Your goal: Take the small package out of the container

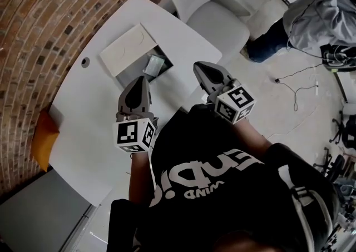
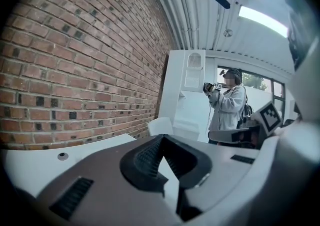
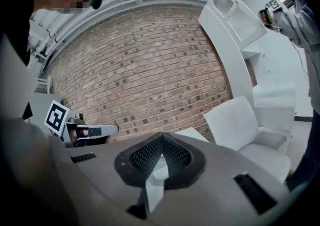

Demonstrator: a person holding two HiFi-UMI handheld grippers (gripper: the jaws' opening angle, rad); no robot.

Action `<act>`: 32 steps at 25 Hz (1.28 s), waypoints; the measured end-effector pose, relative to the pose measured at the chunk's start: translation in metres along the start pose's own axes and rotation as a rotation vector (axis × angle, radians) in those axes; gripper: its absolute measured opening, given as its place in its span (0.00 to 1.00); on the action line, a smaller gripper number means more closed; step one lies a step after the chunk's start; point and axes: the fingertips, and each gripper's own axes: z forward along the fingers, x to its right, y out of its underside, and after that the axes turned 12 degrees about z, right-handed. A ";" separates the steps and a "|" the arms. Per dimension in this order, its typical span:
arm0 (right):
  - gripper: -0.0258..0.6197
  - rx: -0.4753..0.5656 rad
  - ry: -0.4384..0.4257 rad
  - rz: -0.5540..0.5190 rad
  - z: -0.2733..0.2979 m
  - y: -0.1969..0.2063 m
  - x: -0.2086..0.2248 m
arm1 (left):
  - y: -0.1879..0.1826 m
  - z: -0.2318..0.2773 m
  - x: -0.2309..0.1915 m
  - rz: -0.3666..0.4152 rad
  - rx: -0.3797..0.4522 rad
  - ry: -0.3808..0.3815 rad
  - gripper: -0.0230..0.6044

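The left claw (image 1: 140, 85) is being held clenched and empty at the centre of the frame, over the white tabletop (image 1: 83, 128). The right claw (image 1: 201, 70) is likewise being held clenched on nothing. The small package (image 1: 153, 66) is being contained in the open container (image 1: 133, 73), just above and between both claws.

Site: office lounge used as recording lab | brick wall (image 1: 44, 23) | white table (image 1: 83, 134), armchair (image 1: 217, 28) | loose cables (image 1: 295, 98) on floor (image 1: 289, 131)

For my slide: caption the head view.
Both shut, the left gripper and right gripper hover near the open container holding the small package on the white table.
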 end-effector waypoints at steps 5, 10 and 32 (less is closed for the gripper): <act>0.04 -0.004 -0.022 0.007 0.016 -0.010 0.001 | -0.001 0.010 -0.008 0.012 -0.015 -0.010 0.05; 0.04 -0.029 -0.052 0.000 0.026 -0.013 0.006 | -0.002 0.016 -0.011 0.005 -0.024 -0.046 0.05; 0.04 -0.043 -0.151 -0.065 0.066 -0.043 0.028 | -0.016 0.046 -0.029 -0.002 -0.002 -0.158 0.28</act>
